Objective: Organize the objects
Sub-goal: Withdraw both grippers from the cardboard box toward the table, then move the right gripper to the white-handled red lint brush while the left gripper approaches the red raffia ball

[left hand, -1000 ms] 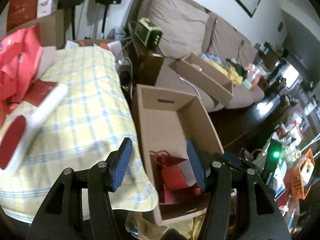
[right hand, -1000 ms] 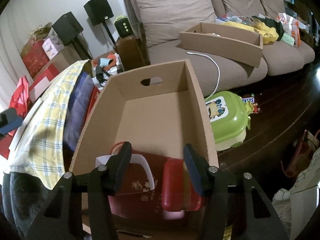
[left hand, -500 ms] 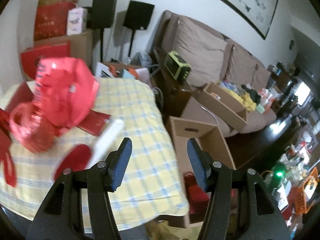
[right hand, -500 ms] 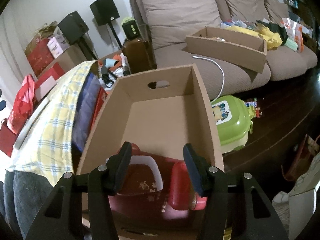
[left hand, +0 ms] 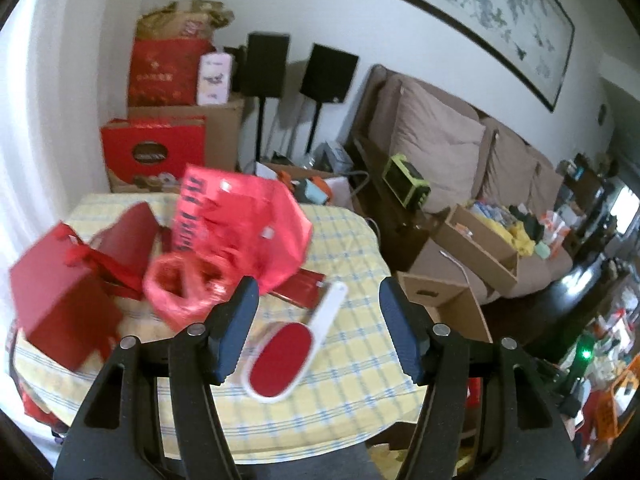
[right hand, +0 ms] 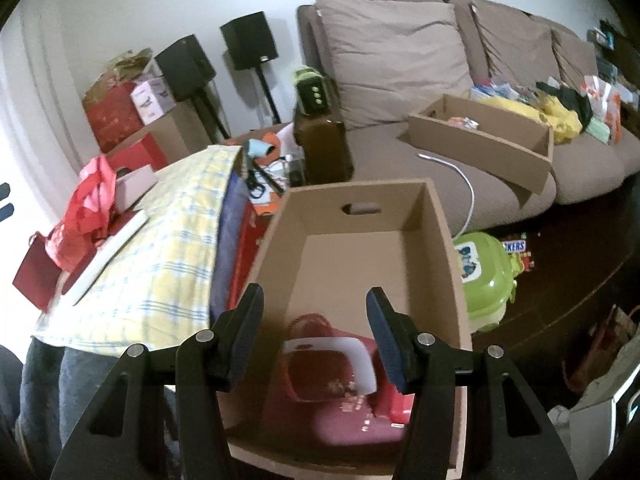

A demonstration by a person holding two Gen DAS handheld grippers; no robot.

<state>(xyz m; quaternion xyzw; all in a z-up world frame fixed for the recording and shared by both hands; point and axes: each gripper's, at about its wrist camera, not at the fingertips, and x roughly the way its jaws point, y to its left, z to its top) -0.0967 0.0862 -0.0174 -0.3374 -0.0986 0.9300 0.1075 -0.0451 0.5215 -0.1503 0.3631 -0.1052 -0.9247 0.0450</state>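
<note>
Left wrist view: the left gripper (left hand: 314, 322), jaws opening and empty, hovers over the yellow checked desk (left hand: 352, 344), where the red oval lint brush with a white handle (left hand: 294, 350) lies nearest. Fetching the next item seems underway; next comes lowering around its handle. Right gripper (right hand: 314, 330), released, hangs above the open cardboard box (right hand: 452, 276) holding red items.

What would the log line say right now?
left gripper: opening, empty, over lint brush | right gripper: open, empty, above cardboard box
</note>
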